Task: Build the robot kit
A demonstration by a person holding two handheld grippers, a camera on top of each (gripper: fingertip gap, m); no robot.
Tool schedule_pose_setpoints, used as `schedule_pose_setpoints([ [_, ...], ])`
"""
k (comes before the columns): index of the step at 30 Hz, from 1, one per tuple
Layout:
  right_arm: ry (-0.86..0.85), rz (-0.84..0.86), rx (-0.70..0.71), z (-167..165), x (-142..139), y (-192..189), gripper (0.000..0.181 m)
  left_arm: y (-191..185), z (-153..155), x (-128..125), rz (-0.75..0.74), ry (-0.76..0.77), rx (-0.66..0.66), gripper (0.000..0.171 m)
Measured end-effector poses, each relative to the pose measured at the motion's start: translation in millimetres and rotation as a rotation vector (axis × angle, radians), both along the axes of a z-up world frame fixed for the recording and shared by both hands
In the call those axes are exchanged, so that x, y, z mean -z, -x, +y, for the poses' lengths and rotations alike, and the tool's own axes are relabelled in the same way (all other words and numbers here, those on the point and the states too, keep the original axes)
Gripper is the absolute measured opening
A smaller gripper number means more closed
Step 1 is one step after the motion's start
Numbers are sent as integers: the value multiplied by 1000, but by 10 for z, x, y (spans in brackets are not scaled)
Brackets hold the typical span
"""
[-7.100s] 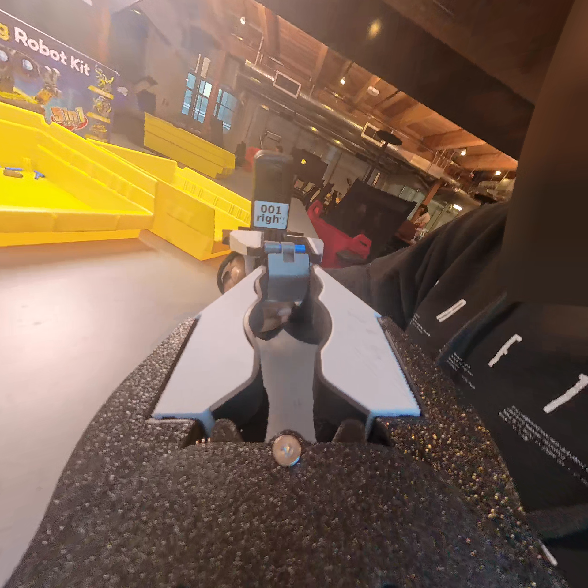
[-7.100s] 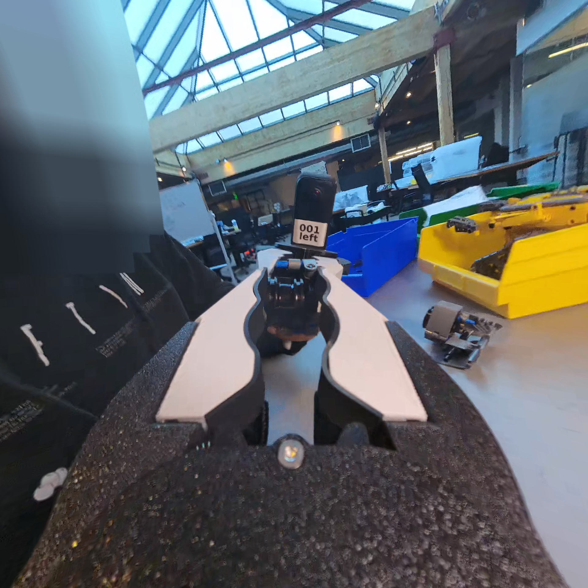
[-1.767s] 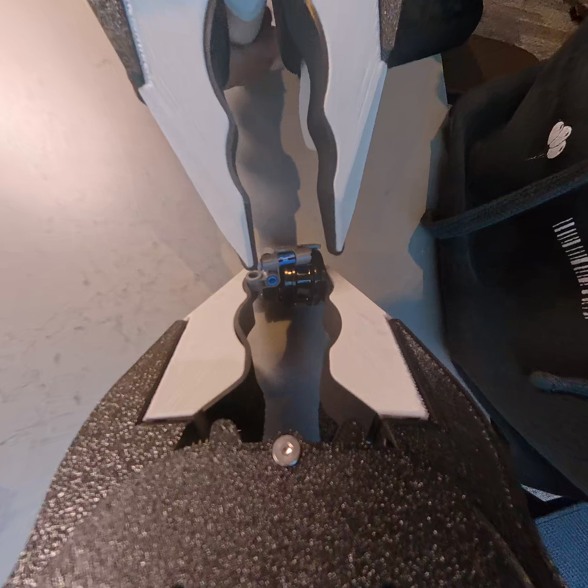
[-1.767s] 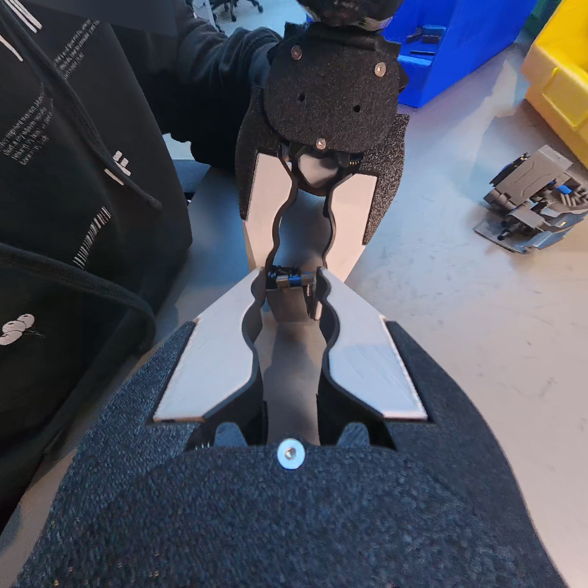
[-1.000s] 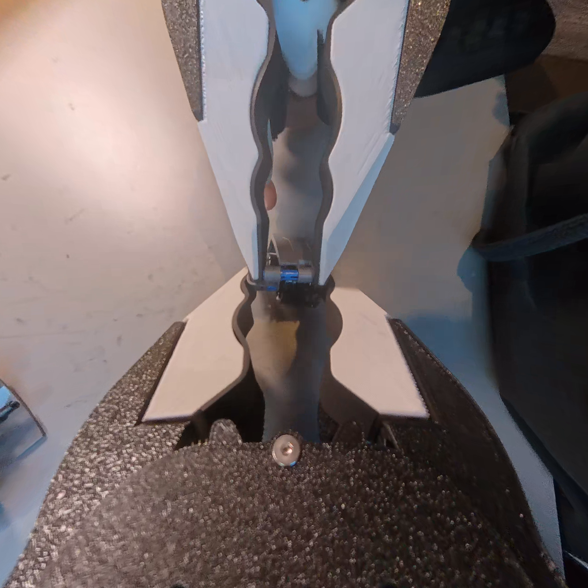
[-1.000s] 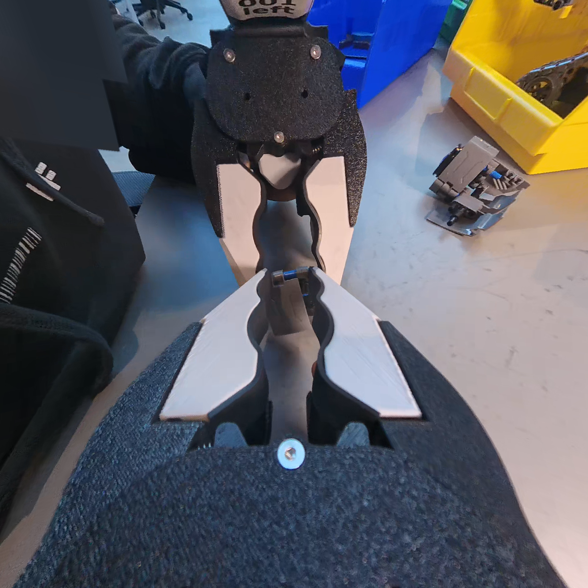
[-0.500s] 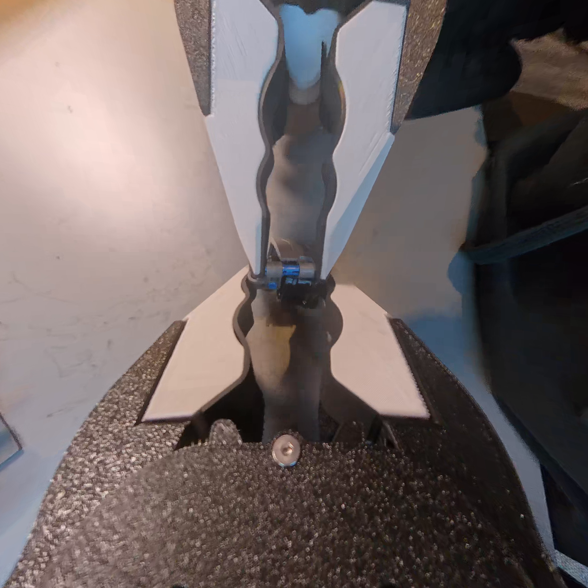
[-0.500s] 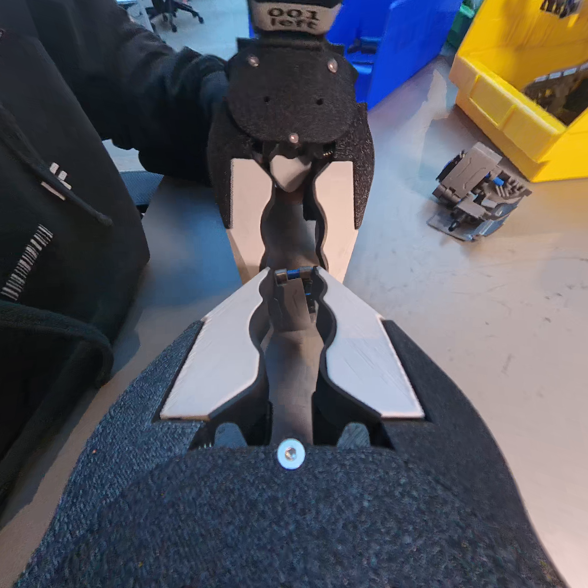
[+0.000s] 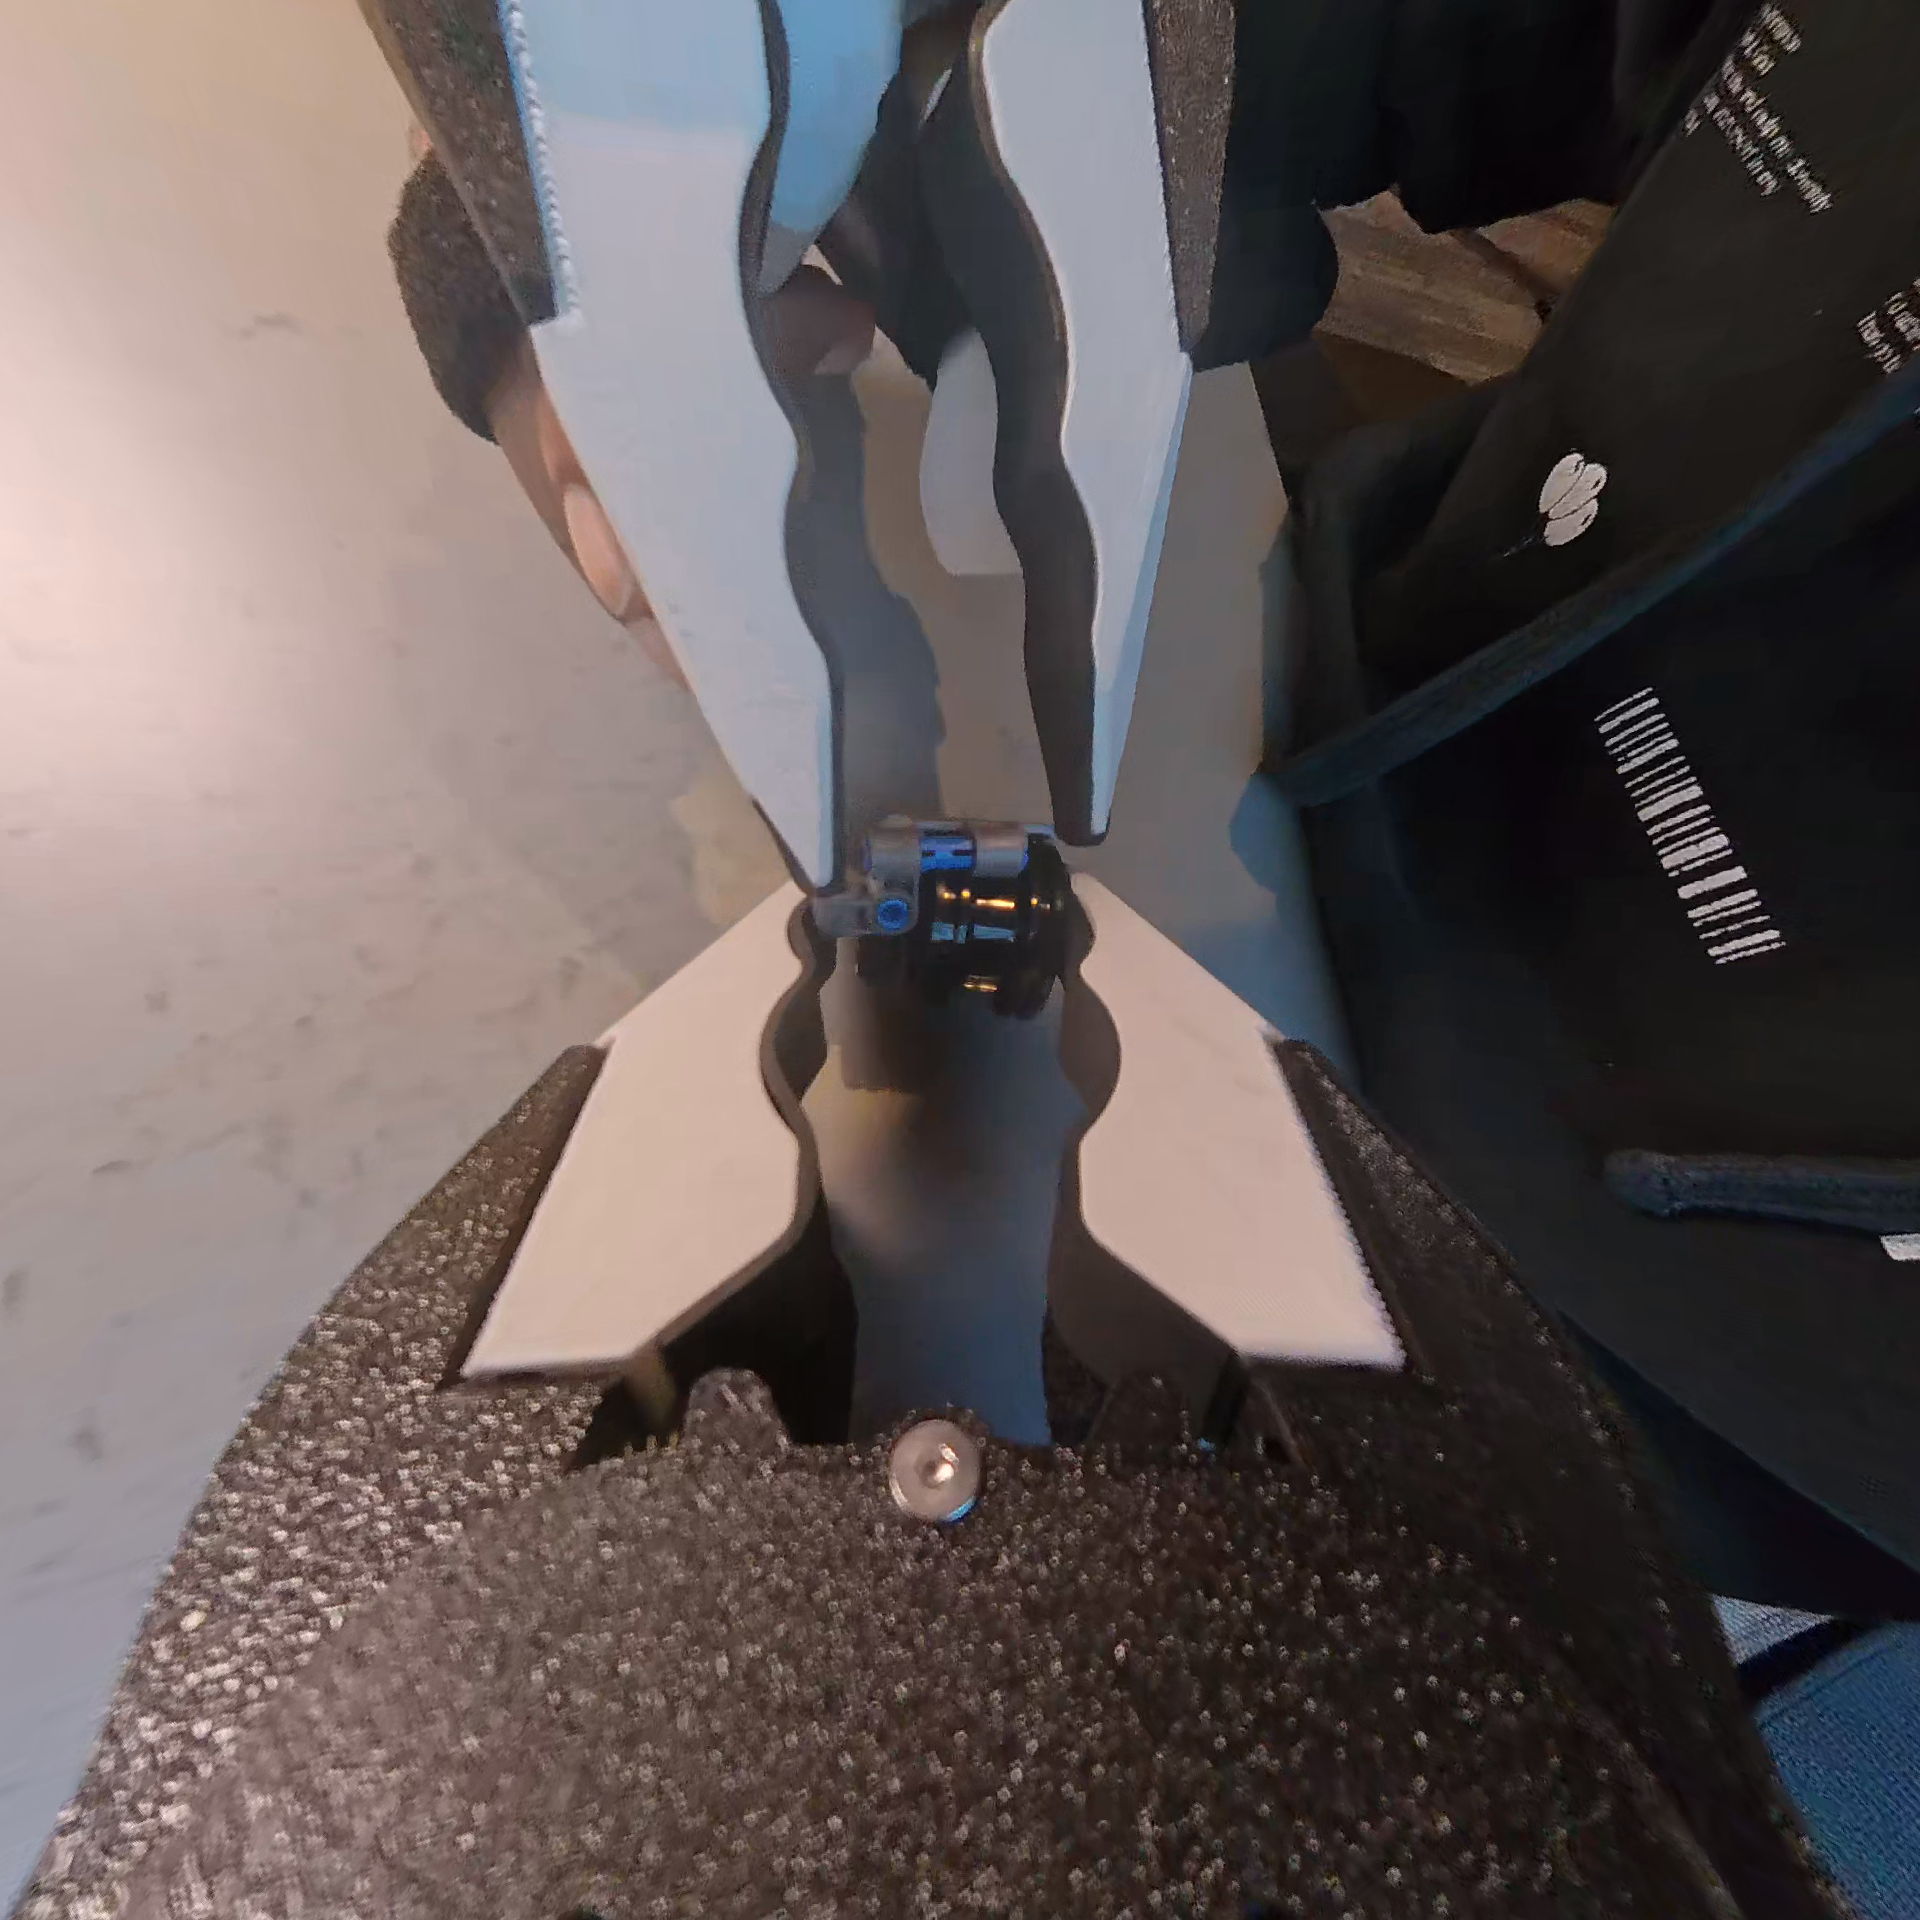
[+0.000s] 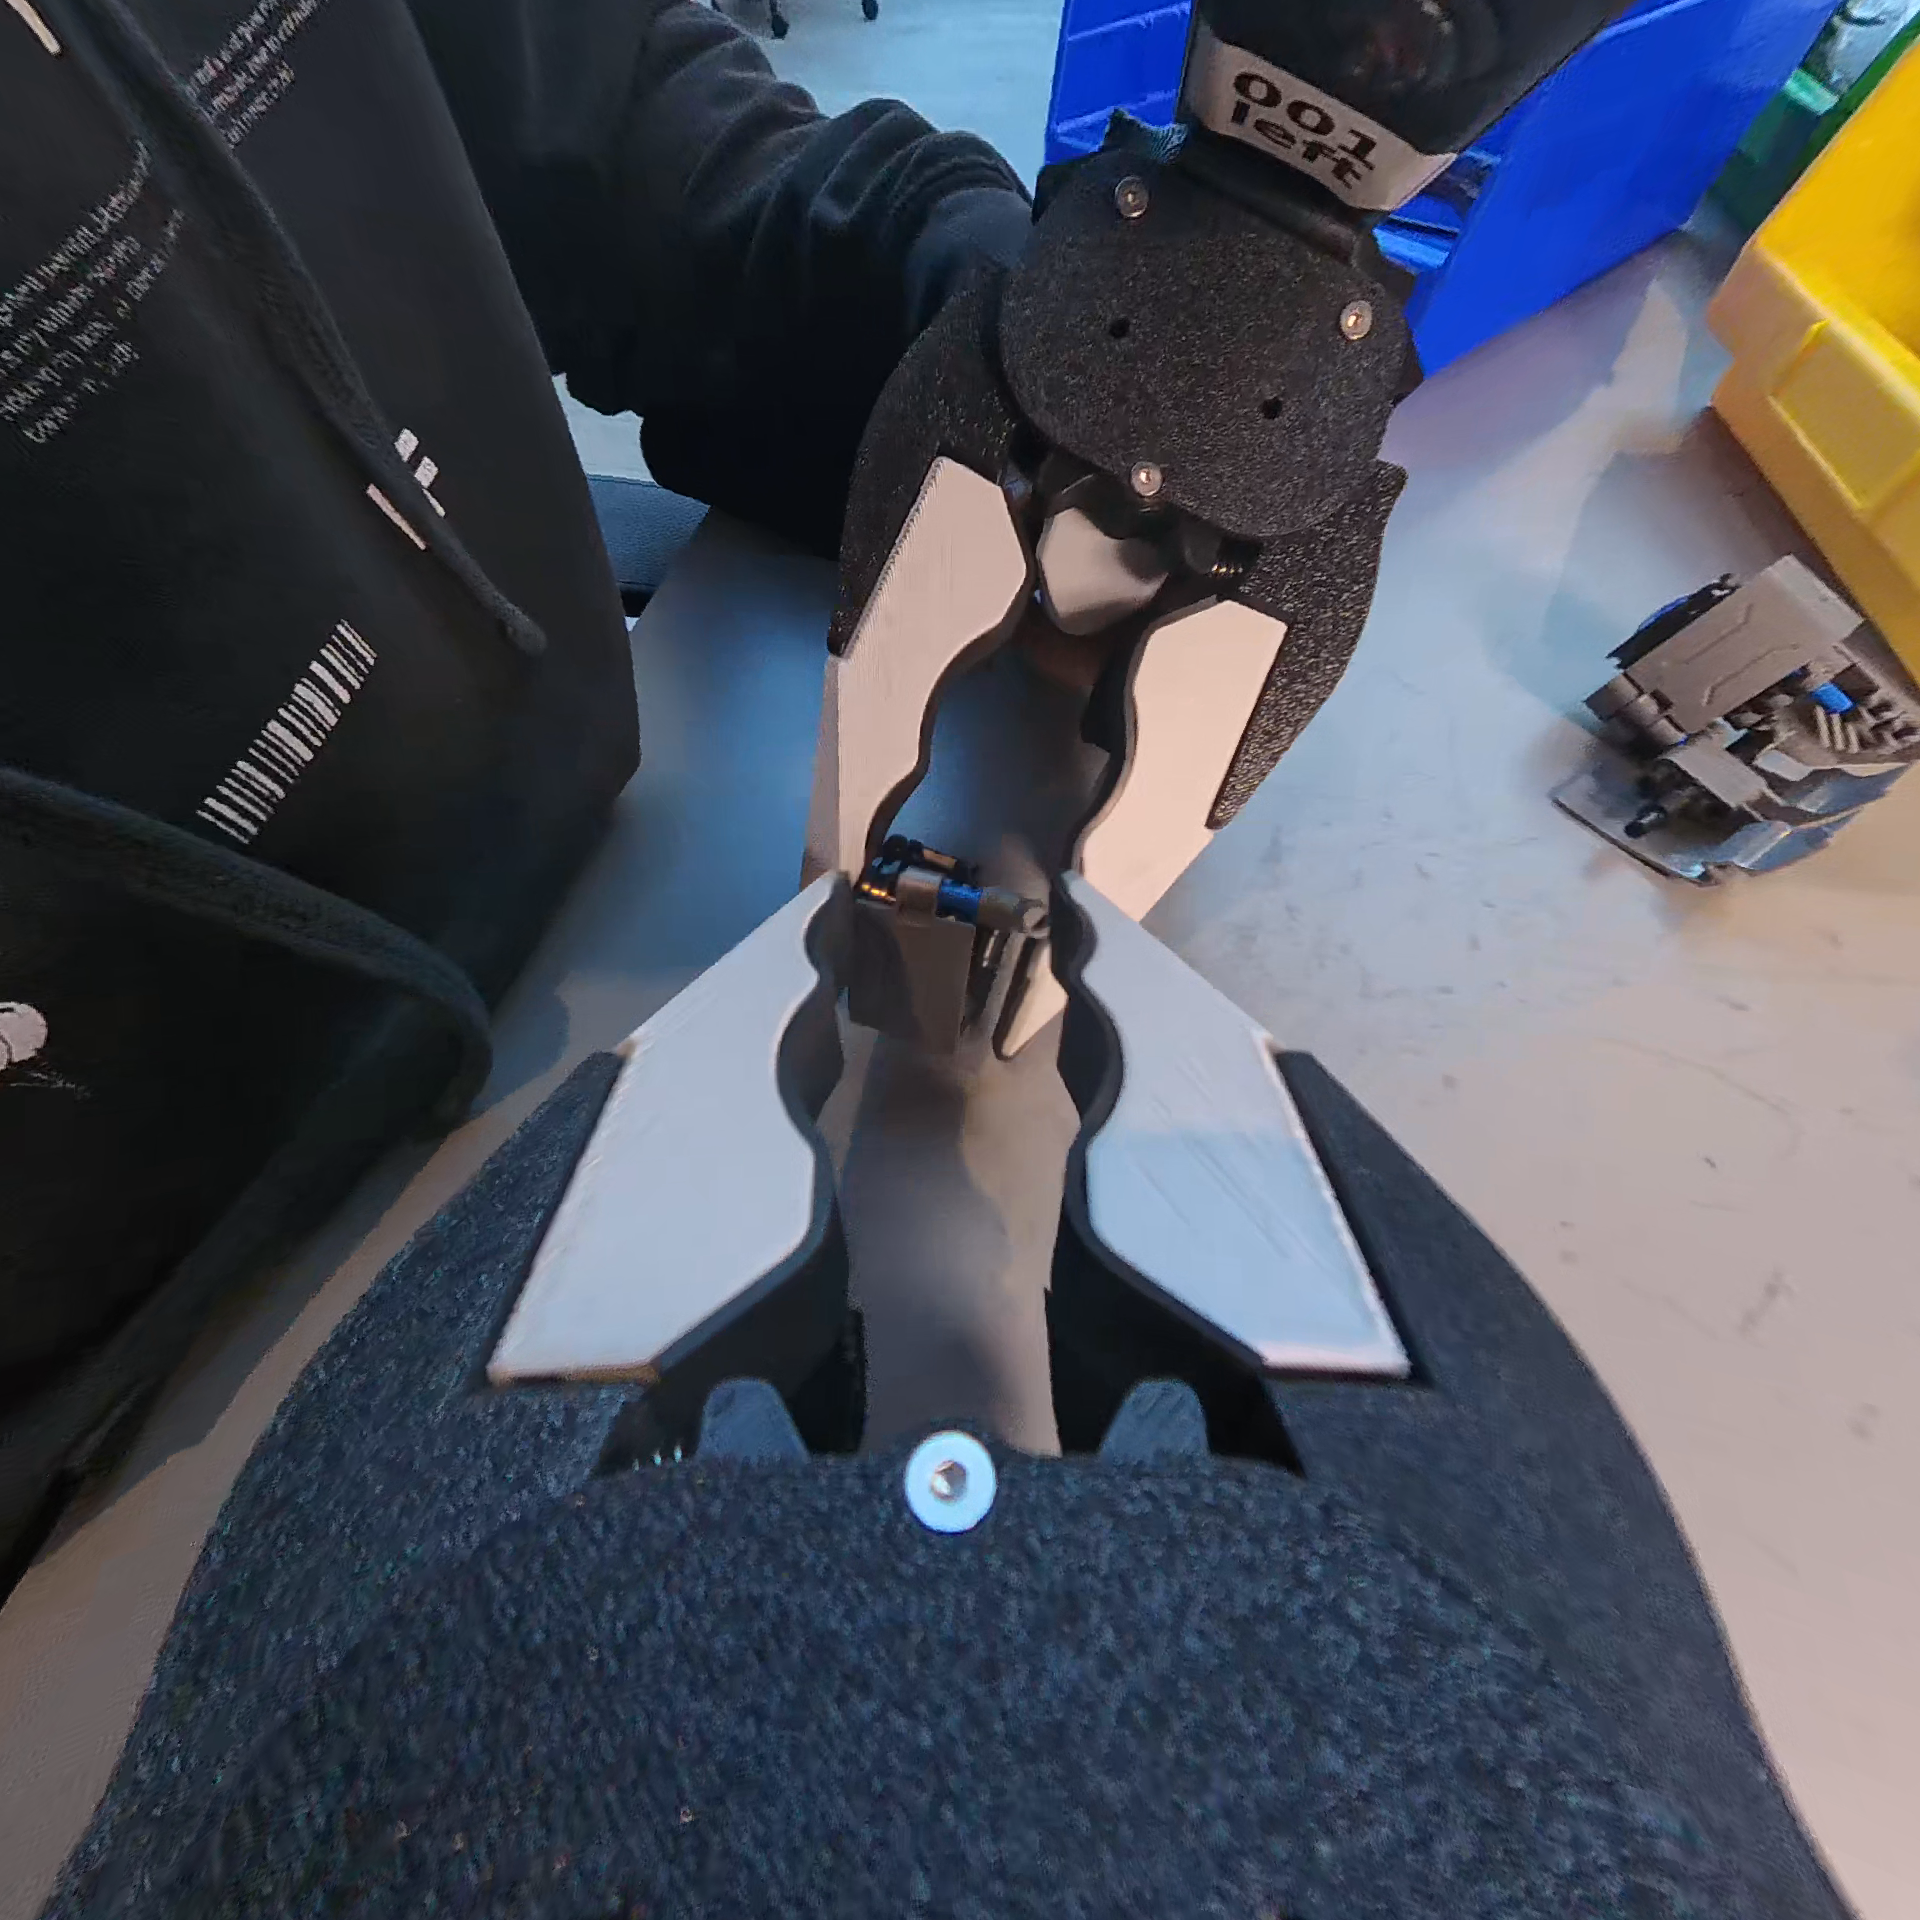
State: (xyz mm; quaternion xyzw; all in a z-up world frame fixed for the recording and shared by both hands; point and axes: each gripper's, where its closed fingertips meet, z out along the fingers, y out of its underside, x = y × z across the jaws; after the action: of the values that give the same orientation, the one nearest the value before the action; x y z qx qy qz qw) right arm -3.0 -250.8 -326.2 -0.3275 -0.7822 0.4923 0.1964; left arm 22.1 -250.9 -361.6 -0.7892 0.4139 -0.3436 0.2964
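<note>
While both grippers meet tip to tip, their narrow jaws pinch one small grey-and-black part (image 9: 951,899).

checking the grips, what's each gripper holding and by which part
Left gripper clamps the black part by its sides. Right gripper clamps the grey part by its sides, near the top.

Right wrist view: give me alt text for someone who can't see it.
The right gripper is shut on a small grey toy part with a blue pin, tip to tip with the left gripper. They meet above a grey table; a grey brick assembly and yellow and blue bins lie beyond.
</note>
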Motion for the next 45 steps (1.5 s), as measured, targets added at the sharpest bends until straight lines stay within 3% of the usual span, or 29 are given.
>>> schedule_pose_setpoints([
  [2, 13, -37, -21, -7, 33, -42, 47, 0, 3, -2, -4, 0, -3, 41],
  [10, -53, -13, -5, 25, 89, -19, 32, 29, 32, 22, 14, -19, -18, 41],
  [17, 75, -29, 54, 133, -9, 37, 31, 111, 108, -56, -9, -77, -64, 50],
  [19, 111, -22, 81, 192, -51, 58, 31, 156, 150, -107, -25, -100, -90, 48],
  [21, 174, -17, 86, 210, -119, 63, 31, 157, 164, -182, -62, -105, -99, 35],
  [29, 275, -30, 130, 183, -170, 138, 30, 182, 150, -214, -70, -84, -106, 35],
  [39, 696, -112, 205, 322, -360, 257, 28, 221, 255, -449, -280, 22, -204, 35],
  [45, 938, -100, 228, 450, -513, 325, 26, 281, 382, -637, -385, -1, -291, 35],
])
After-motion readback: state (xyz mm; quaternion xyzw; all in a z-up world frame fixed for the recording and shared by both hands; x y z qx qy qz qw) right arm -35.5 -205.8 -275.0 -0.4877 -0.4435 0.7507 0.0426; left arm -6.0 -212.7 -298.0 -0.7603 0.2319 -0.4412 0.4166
